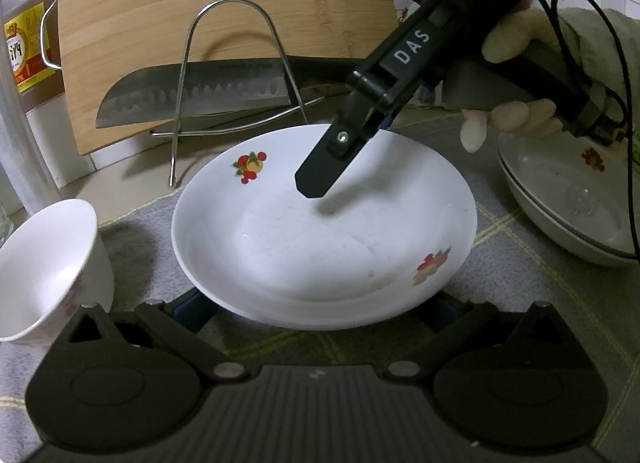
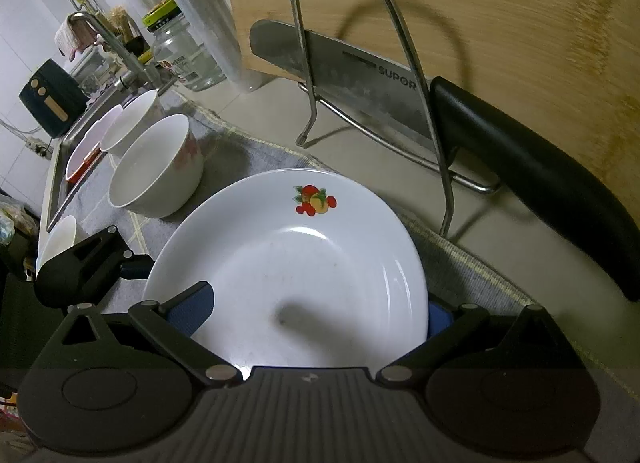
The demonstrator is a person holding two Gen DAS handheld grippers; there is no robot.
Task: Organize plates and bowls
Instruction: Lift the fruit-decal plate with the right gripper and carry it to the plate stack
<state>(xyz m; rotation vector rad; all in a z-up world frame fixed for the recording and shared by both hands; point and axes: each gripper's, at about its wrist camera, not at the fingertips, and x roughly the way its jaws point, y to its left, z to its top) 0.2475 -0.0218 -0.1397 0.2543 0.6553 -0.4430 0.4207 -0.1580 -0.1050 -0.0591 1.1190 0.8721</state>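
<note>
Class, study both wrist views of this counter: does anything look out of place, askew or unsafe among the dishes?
Yes. A large knife lies bare-bladed across the wire rack, right behind the fruit-patterned plate that the right claw straddles. The white bowl beside it looks tipped in the left view, though this may be lens distortion.

Cutting board (image 1: 224, 23) leans upright at back. Knife (image 1: 192, 97) rests on wire rack (image 1: 236, 75), blade against board, black handle (image 2: 532, 179) off to one side. Sauce bottle (image 1: 24, 39) far left. Grey cloth (image 1: 540, 291) covers counter. Glass jar (image 2: 180, 55) near faucet (image 2: 108, 39).
</note>
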